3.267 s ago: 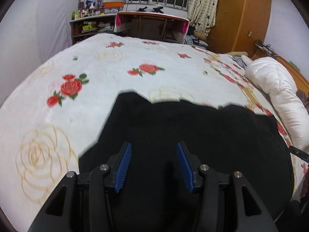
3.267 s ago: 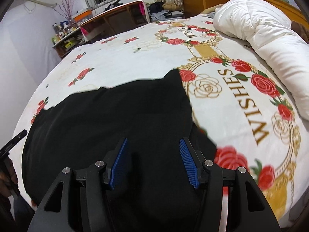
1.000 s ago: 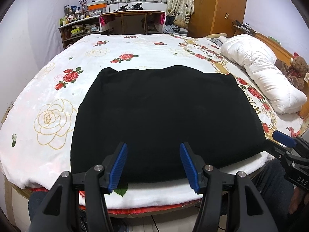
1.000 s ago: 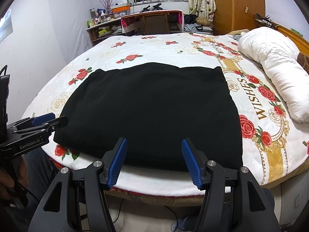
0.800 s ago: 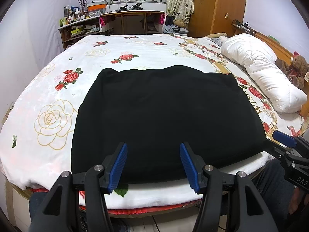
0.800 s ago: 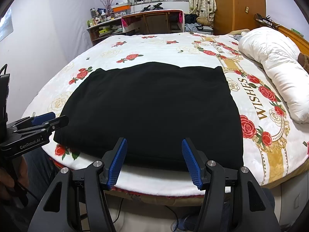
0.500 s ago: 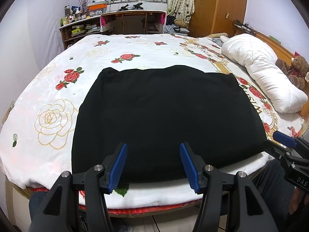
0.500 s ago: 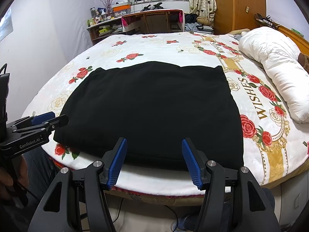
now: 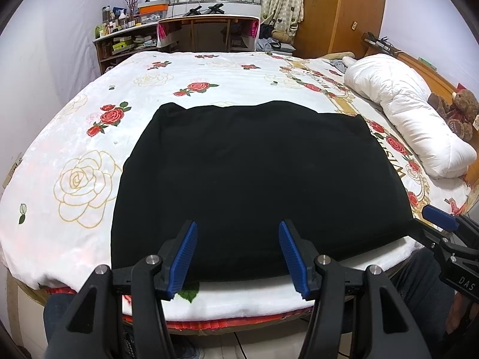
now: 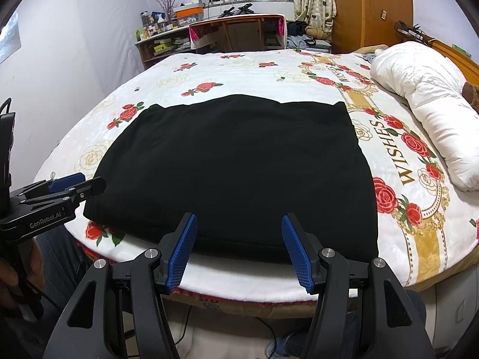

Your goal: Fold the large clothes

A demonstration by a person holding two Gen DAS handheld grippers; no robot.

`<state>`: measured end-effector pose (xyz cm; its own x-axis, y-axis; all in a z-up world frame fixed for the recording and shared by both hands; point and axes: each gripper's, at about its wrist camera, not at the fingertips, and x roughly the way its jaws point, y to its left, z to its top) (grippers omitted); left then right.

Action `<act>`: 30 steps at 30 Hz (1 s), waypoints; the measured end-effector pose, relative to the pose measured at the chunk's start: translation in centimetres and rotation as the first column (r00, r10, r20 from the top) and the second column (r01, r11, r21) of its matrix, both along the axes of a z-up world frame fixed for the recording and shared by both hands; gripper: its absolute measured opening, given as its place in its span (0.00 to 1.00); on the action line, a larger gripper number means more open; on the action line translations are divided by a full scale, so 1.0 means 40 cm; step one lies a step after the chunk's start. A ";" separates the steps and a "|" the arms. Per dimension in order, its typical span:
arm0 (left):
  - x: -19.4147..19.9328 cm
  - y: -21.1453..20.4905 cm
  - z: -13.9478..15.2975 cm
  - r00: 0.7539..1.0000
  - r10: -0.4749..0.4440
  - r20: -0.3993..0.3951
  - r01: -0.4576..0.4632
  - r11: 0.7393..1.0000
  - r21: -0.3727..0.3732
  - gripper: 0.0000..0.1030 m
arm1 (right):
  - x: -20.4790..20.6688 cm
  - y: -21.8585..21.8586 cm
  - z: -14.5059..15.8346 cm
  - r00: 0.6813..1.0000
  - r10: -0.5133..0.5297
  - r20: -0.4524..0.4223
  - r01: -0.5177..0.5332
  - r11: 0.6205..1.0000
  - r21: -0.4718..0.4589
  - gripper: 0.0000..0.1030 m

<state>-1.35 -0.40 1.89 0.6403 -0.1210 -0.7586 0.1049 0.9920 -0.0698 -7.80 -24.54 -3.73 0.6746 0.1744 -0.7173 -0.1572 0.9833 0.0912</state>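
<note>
A large black garment (image 9: 254, 176) (image 10: 239, 167) lies flat and folded into a broad rectangle on the bed, near its front edge. My left gripper (image 9: 238, 254) hangs open off the bed's front edge, short of the garment's near hem, nothing between its blue pads. My right gripper (image 10: 239, 252) is also open and empty, held back from the hem in the same way. Each gripper shows in the other's view: the right one (image 9: 443, 227) at the garment's right corner, the left one (image 10: 71, 187) at its left corner.
The bed has a white rose-print cover (image 9: 89, 137) (image 10: 398, 161). A rolled white duvet (image 9: 404, 110) (image 10: 425, 89) lies along the right side, with a teddy bear (image 9: 461, 110) beside it. A desk and shelves (image 9: 206, 33) stand beyond the bed. A person's legs (image 9: 419, 281) are below the bed edge.
A few seconds ago both grippers were low over the black garment; they have since drawn back off the bed's edge. Over the last second nothing has moved.
</note>
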 end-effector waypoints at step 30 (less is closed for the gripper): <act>-0.007 -0.023 0.002 1.000 -0.004 0.009 0.004 1.000 0.028 0.59 | 0.004 -0.001 -0.006 1.000 0.006 -0.015 -0.006 1.000 -0.003 0.58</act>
<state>-1.64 -1.32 1.97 0.6465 -0.1018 -0.7561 0.1090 0.9932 -0.0405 -7.64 -24.58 -3.97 0.6626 0.1763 -0.7280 -0.1619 0.9826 0.0906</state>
